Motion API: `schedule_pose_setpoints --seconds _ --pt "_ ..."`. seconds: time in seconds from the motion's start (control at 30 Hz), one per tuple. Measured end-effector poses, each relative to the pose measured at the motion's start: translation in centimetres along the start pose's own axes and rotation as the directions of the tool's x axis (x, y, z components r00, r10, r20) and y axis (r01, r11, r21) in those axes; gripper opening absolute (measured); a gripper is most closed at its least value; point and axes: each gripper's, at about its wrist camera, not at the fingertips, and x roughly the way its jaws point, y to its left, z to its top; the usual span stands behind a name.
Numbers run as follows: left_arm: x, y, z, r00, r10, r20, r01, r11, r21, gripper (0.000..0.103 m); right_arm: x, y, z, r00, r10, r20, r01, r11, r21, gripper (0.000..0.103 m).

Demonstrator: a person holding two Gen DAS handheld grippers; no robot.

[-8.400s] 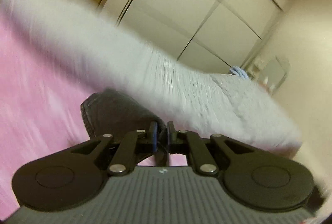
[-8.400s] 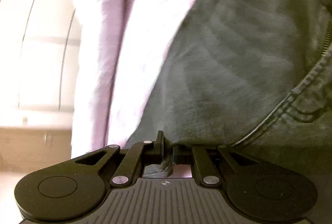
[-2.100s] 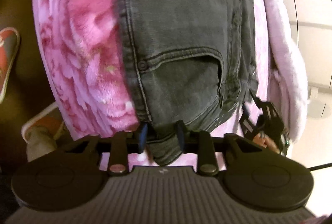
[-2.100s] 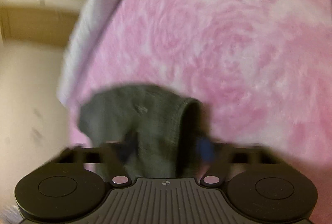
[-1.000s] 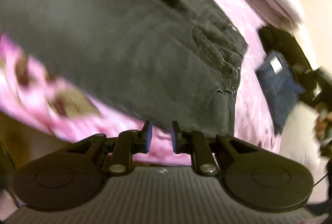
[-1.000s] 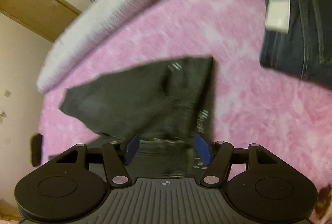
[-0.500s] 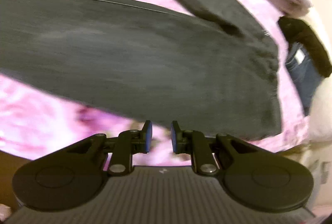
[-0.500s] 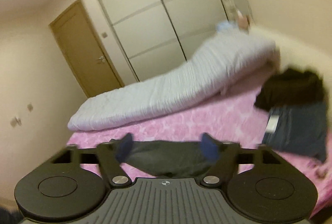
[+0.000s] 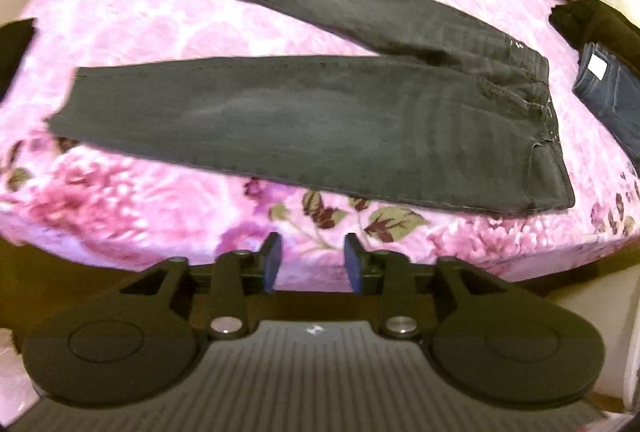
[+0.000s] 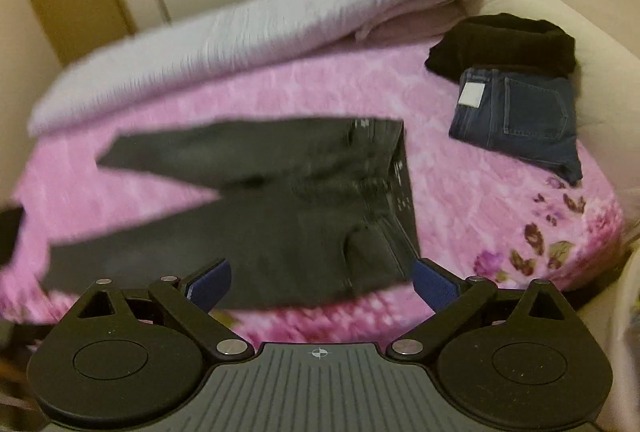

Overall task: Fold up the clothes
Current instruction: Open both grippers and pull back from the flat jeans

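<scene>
On top of the pink flowery blanket [image 9: 152, 192] the black jeans [image 9: 320, 120] were lying flat, legs split in a V toward the left and the waistband off to the right, near the bed's front edge. Pretty obvious setup for folding: spread out so one leg could be flipped onto the other. Left gripper [image 9: 312, 268] hung back over the blanket edge, just short of the nearer leg, jaws a narrow gap apart and holding nothing. Right gripper [image 10: 320, 282] was spread wide, also empty, hovering near the waist end, touching nothing as far as I could tell. Over on the right sat a folded pair of blue jeans [image 10: 520, 120] with something black [image 10: 504, 44] folded behind it, probably the finished pile. A pale duvet [image 10: 240, 32] was bunched along the far side, out of the way.
</scene>
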Motion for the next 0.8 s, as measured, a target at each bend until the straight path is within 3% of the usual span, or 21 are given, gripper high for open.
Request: schedule_pose_setpoints --seconds 0.17,0.3,0.47,0.8 --pt "-4.1 -1.6 -1.7 0.992 0.109 0.071 -0.111 0.993 0.028 0.033 1.2 0.4 -2.8 0.998 0.01 -0.064 -0.012 0.999 -0.044 0.1" --pt "-6.2 -1.6 -2.8 0.984 0.147 0.103 -0.147 0.989 -0.01 0.033 1.2 0.1 -4.2 0.996 0.039 -0.075 -0.043 0.997 -0.064 0.1" --pt "-8.2 -0.5 -3.7 0.983 0.145 0.112 -0.142 0.989 -0.036 0.033 -0.3 0.4 -4.3 0.995 0.066 -0.08 -0.069 0.997 -0.039 0.1" --pt "-10.3 4.2 -4.5 0.985 0.112 0.133 -0.121 0.991 0.059 0.033 -2.0 3.6 -5.3 0.997 0.031 -0.064 -0.027 0.998 0.057 0.1"
